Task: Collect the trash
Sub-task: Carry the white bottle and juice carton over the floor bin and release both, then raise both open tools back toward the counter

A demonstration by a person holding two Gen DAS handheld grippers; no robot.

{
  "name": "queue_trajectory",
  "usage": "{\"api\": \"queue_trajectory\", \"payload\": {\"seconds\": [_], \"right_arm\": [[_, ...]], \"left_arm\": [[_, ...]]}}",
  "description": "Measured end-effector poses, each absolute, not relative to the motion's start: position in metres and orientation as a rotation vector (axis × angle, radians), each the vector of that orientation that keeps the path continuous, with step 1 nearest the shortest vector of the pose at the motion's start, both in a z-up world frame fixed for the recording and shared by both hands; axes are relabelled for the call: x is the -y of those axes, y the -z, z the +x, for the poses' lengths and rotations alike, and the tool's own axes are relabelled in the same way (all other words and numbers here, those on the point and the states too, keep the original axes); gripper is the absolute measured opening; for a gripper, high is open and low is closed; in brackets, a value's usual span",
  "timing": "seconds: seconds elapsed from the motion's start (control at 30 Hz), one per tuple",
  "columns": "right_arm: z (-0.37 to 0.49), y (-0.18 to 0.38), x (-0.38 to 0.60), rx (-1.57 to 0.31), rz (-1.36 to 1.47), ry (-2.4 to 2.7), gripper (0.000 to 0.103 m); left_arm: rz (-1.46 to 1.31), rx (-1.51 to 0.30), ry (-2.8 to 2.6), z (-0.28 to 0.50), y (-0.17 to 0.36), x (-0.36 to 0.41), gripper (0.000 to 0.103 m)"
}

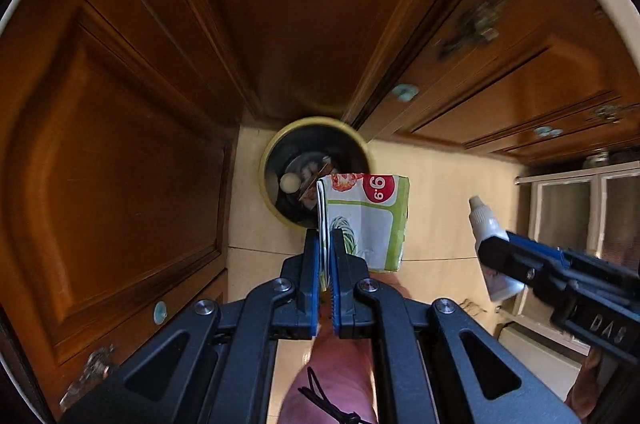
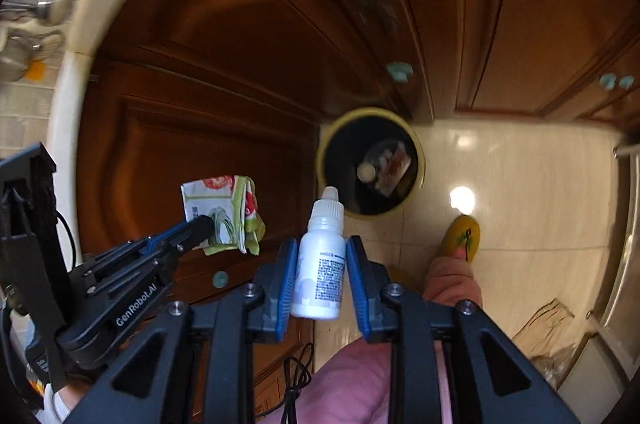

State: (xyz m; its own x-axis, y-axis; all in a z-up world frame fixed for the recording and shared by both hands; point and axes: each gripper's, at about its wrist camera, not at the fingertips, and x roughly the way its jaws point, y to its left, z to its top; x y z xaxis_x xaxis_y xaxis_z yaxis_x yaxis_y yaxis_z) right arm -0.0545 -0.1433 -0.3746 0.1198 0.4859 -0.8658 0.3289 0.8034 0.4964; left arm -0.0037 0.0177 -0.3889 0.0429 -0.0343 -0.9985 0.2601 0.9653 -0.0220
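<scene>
My left gripper (image 1: pixel 326 244) is shut on a flattened green-and-white food packet (image 1: pixel 368 220) with a red price sticker, held above the floor just short of a round yellow-rimmed trash bin (image 1: pixel 276 143). The bin holds several scraps. My right gripper (image 2: pixel 322 256) is shut on a small white dropper bottle (image 2: pixel 322 264), cap pointing toward the bin (image 2: pixel 416 139). The left view shows the right gripper (image 1: pixel 496 252) and bottle (image 1: pixel 482 218) at right. The right view shows the left gripper (image 2: pixel 202 226) and packet (image 2: pixel 220 203) at left.
Brown wooden cabinet doors (image 1: pixel 120 163) with small teal knobs (image 1: pixel 405 91) stand behind and beside the bin. Pale tiled floor (image 2: pixel 520 183) lies to the right. The person's pink trouser leg and yellow slipper (image 2: pixel 462 236) are near the bin. A cream counter edge (image 2: pixel 100 3) curves overhead.
</scene>
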Motion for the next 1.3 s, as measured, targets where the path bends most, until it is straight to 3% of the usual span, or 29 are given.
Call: {"api": "queue_trajectory", "payload": {"seconds": [0.23, 0.4, 0.57, 0.63, 0.97, 1.3], "right_arm": [[-0.027, 0.447, 0.129, -1.544, 0.710, -0.104, 0.026], [-0.003, 0.472, 0.125, -1.585, 0.699, -0.109, 0.027], [0.005, 0.476, 0.124, -1.561, 0.670, -0.088, 0.037], [0.004, 0.472, 0.121, -1.555, 0.629, -0.096, 0.038], [-0.003, 0.426, 0.113, -1.523, 0.577, -0.150, 0.038], [-0.020, 0.301, 0.117, -1.401, 0.468, -0.247, 0.038]], "left_arm": [[0.188, -1.578, 0.191, 0.019, 0.470, -0.024, 0.003], [0.240, -1.568, 0.194, 0.027, 0.494, -0.022, 0.028], [0.272, -1.517, 0.158, 0.037, 0.489, -0.023, 0.052], [0.264, -1.496, 0.148, 0.037, 0.484, -0.026, 0.057], [0.261, -1.461, 0.144, 0.027, 0.428, -0.028, 0.058], [0.232, -1.338, 0.192, 0.011, 0.299, -0.025, 0.058]]}}
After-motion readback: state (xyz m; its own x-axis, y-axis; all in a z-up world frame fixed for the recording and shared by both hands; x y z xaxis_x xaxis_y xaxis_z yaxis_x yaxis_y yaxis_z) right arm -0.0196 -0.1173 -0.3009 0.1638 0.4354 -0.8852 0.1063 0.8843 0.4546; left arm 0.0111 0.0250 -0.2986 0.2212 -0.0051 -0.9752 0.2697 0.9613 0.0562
